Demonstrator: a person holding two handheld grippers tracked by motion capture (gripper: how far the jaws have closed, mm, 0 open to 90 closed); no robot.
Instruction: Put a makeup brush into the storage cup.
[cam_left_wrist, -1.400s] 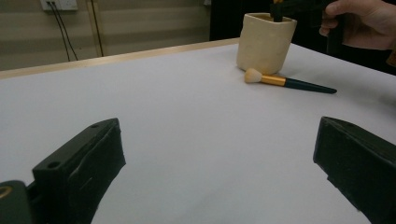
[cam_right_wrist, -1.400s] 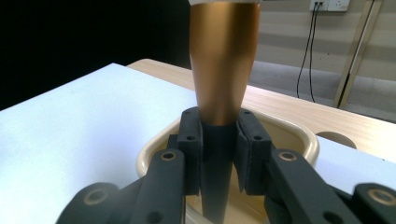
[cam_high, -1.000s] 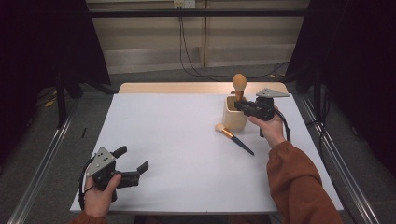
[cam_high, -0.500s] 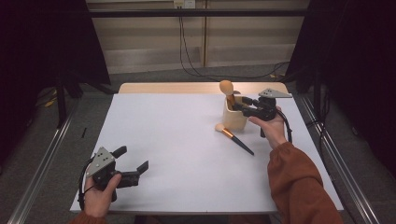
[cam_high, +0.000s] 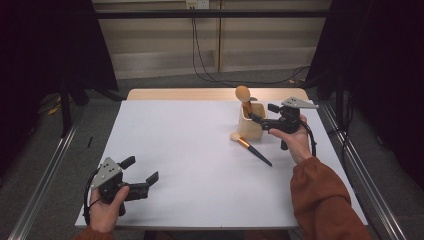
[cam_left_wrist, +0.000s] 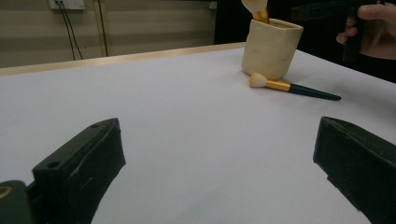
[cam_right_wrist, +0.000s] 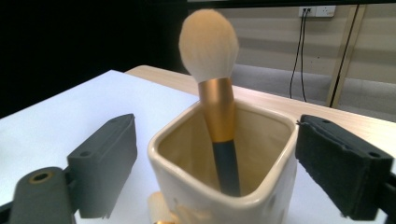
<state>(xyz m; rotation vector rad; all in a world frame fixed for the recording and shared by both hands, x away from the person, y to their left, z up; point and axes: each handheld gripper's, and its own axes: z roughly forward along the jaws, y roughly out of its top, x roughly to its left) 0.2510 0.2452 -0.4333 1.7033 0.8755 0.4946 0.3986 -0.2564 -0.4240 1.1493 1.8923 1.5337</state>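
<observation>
— The right gripper (cam_high: 262, 115) has just opened its jaws; nothing sits between them now. A second ago it held that big brush (cam_right_wrist: 215, 100) above the cup (cam_right_wrist: 224, 172).

— So that one's in, standing head up. The small brush (cam_high: 248, 147) lies beside the cup, probably next.

— The left gripper (cam_high: 141, 171) waits open, holding nothing.

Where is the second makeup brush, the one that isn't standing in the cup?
In the high view the loose brush lies flat on the white table, right of centre, just in front of the cream cup, its bristles nearest the cup.
</observation>
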